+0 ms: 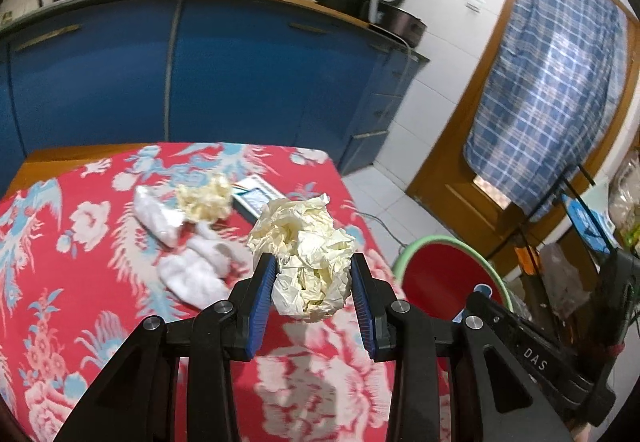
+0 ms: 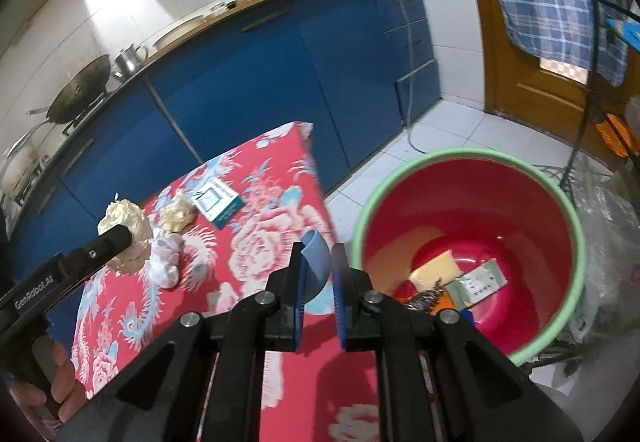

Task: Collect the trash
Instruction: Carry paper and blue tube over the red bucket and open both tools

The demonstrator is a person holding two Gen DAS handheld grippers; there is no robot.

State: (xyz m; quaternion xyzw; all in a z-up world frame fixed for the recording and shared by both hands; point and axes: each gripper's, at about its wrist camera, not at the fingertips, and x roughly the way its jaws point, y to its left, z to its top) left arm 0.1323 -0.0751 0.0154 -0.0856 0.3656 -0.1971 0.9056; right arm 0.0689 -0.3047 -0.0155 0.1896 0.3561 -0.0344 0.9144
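Only the right wrist view shows the bin's (image 2: pixel 472 242) contents, right of the table (image 2: pixel 280 210), while left gripper (image 1: pixel 314 274) clamps a paper wad (image 1: pixel 308 262) and right gripper (image 2: pixel 318 266) pinches a blue scrap (image 2: pixel 318 256) above the near edge.

Each camera rides just behind its tool and looks forward and downward along the two fingers. The left tool (image 1: pixel 314 274) view faces across the surface (image 1: pixel 100 242) toward blue cabinets (image 1: pixel 200 74) beyond. The right tool (image 2: pixel 318 270) view hangs near the surface edge, with the red bucket (image 2: pixel 560 226) close to its right. Both views share surface, cabinets, bucket and curtained door (image 1: pixel 552 82).
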